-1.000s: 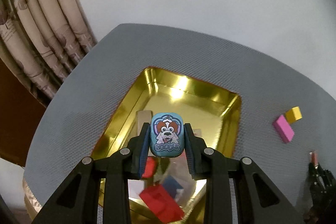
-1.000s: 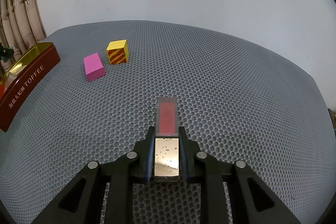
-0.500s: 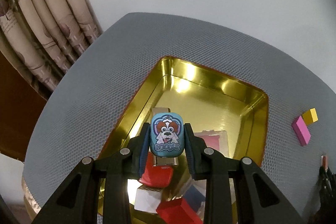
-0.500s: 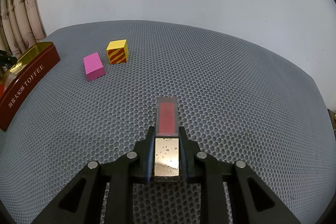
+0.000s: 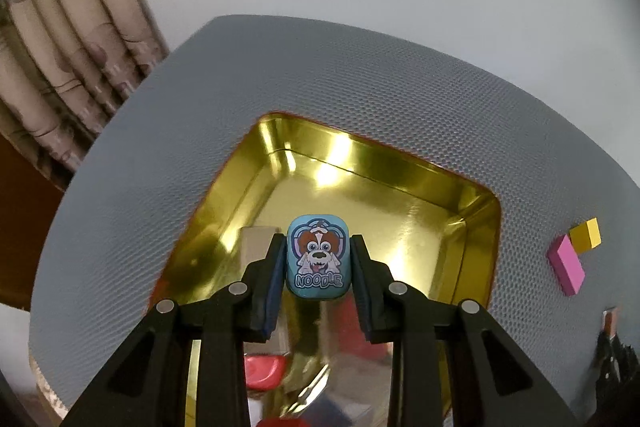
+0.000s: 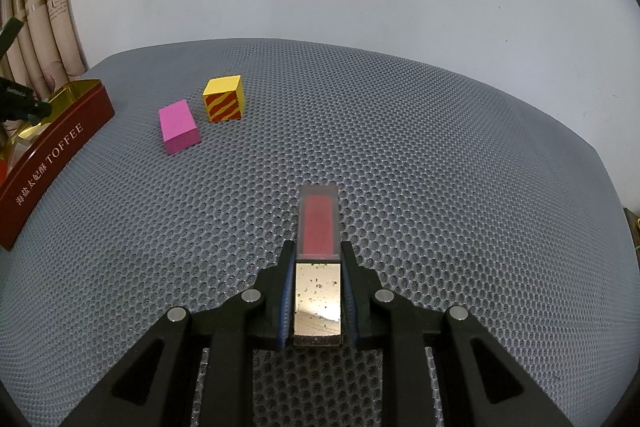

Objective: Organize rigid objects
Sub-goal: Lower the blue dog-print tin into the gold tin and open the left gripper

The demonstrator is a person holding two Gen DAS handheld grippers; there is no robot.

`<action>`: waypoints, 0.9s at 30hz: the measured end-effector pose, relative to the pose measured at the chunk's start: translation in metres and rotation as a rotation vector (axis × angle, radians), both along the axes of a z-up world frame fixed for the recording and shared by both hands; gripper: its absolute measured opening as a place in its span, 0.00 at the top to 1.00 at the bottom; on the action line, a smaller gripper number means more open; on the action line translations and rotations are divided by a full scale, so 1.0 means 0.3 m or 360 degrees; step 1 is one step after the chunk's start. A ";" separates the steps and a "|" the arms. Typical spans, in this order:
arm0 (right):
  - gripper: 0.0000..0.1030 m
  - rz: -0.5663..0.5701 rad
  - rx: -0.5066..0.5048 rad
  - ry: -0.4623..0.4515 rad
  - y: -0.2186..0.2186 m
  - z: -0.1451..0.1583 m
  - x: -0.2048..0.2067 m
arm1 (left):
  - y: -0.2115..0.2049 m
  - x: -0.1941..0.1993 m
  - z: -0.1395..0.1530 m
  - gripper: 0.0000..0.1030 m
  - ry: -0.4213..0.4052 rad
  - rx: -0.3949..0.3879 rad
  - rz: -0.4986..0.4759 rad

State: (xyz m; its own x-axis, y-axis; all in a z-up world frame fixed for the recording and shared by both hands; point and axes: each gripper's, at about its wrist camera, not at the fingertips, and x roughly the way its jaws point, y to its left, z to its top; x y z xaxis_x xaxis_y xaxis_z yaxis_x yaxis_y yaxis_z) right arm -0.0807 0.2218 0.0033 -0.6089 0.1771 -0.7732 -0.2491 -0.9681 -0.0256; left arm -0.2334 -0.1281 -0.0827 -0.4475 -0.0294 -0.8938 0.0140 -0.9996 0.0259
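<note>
My left gripper (image 5: 318,251) is shut on a small blue tin with a cartoon dog and the word NOODLE (image 5: 318,257), held above the gold inside of the open toffee tin (image 5: 400,195). Red and white pieces (image 5: 264,371) lie in the tin's near end, partly hidden by the fingers. In the right wrist view my right gripper (image 6: 318,259) is shut on a lip gloss tube with a mirrored cap and red body (image 6: 318,227), low over the grey mesh mat. The toffee tin's red wall (image 6: 56,151) shows at far left.
A pink block (image 6: 178,127) and a yellow block with red stripes (image 6: 223,99) sit side by side on the mat (image 6: 420,131), right of the tin. The same pair, pink (image 5: 566,269) and yellow (image 5: 586,235), appears in the left wrist view. Curtains (image 5: 60,59) hang beyond the mat's left edge.
The left gripper has moved with the blue tin further over the toffee tin and lower, so the tin looks larger. The right gripper and its tube have stayed still.
</note>
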 end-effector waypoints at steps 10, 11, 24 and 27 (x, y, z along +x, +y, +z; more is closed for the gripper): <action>0.79 0.0000 0.0002 -0.0001 0.006 -0.001 0.001 | 0.012 -0.037 -0.044 0.73 -0.0053 -0.0045 -0.0019; 0.79 0.0000 0.0003 -0.0001 0.005 -0.001 0.001 | 0.015 -0.036 -0.048 0.73 -0.0059 -0.0047 -0.0017; 0.79 0.0000 0.0004 -0.0001 0.003 0.000 0.001 | 0.016 -0.027 -0.063 0.70 -0.0106 -0.0053 -0.0069; 0.79 0.0000 0.0003 -0.0001 0.001 0.000 0.002 | 0.011 -0.025 -0.048 0.66 -0.0091 -0.0048 -0.0080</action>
State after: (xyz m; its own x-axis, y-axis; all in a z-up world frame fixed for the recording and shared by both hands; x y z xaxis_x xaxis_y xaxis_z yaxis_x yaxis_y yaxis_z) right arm -0.0801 0.2221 0.0034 -0.6084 0.1787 -0.7733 -0.2490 -0.9681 -0.0278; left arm -0.2409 -0.1249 -0.0971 -0.3976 -0.0353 -0.9169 -0.0387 -0.9977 0.0551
